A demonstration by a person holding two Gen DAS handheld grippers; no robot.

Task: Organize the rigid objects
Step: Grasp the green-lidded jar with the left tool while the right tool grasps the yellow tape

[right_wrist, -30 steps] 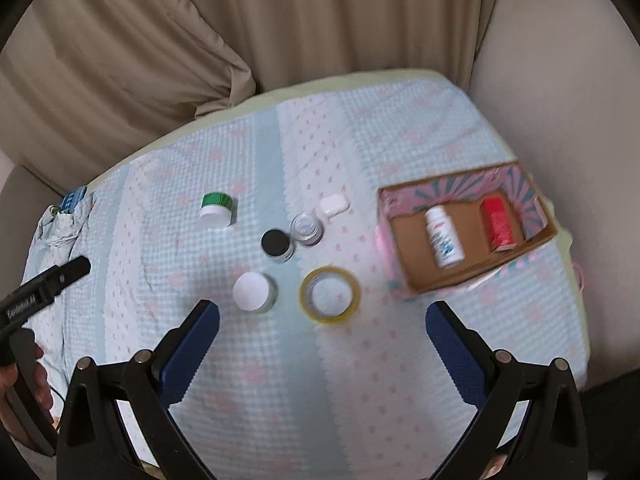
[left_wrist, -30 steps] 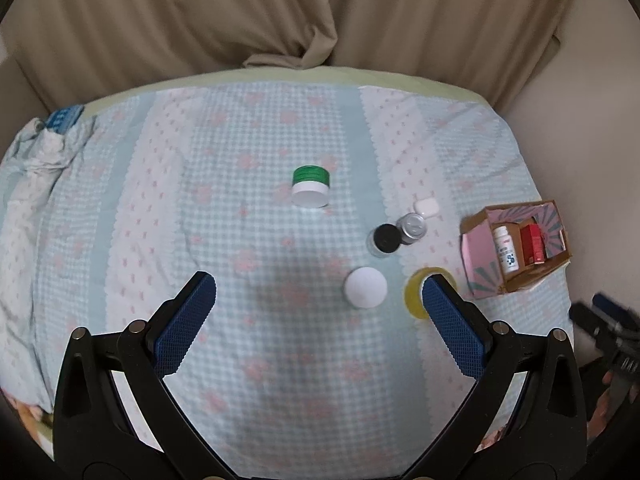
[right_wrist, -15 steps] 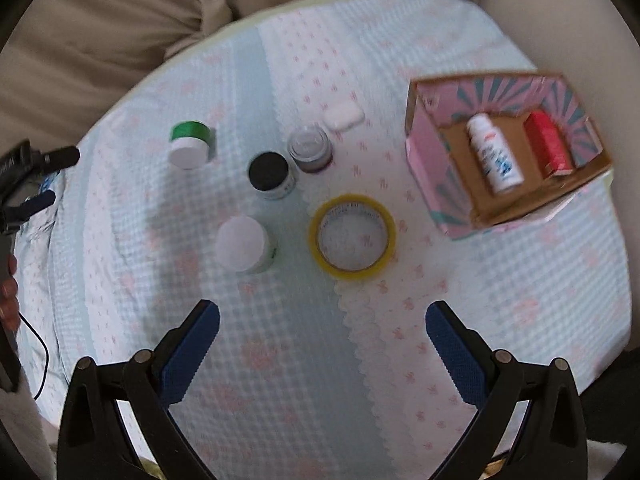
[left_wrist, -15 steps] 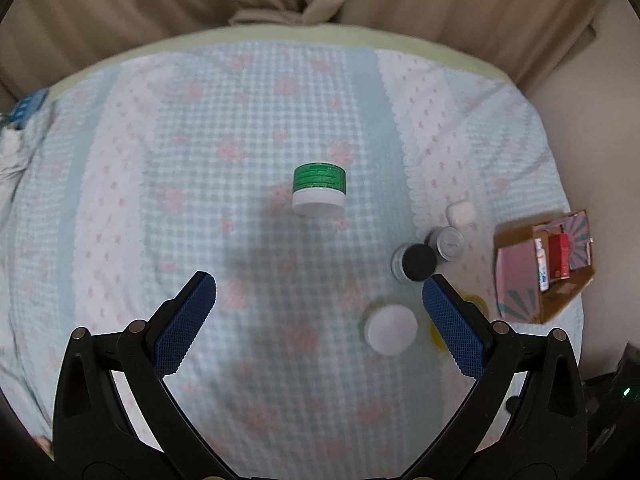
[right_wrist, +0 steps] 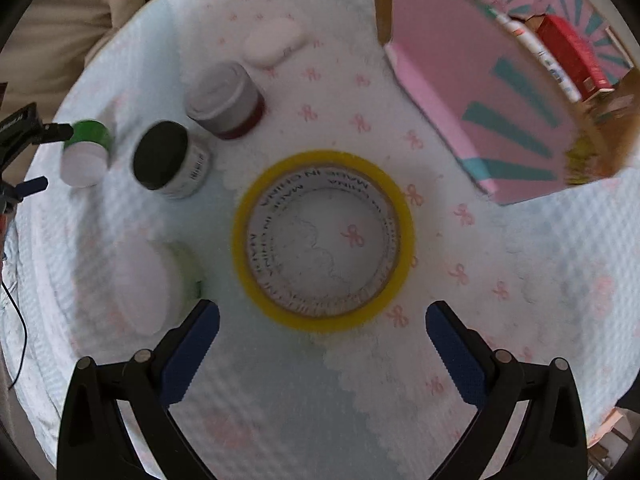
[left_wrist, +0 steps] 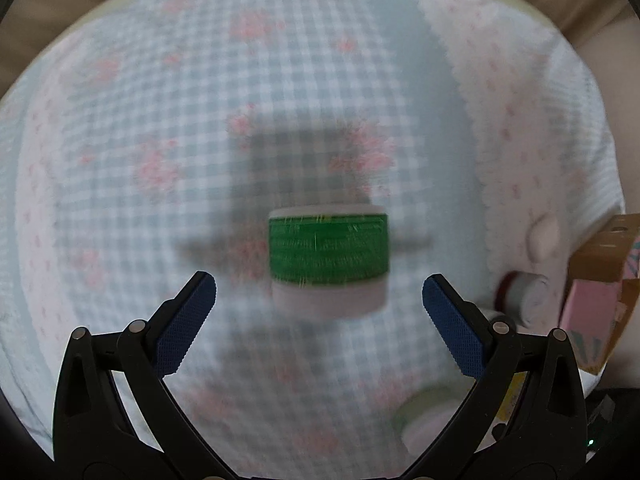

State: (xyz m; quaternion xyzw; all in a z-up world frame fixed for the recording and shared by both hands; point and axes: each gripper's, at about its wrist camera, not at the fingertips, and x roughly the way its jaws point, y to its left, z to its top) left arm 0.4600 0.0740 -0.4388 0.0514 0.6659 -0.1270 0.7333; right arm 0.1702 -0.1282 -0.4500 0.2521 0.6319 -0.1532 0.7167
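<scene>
Two items in pink box [right_wrist: 472, 92], white bottle [right_wrist: 536, 56], red carton [right_wrist: 576, 56]

The tape roll [right_wrist: 322, 240] bears repeated "MADE IN CHINA" print round its inner core; other labels are too blurred to read.

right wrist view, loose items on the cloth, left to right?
green-capped jar → white-lidded jar → black-lidded jar → grey-lidded jar → white oval case → yellow tape roll → pink cardboard box, which holds a white bottle and a red box.
</scene>
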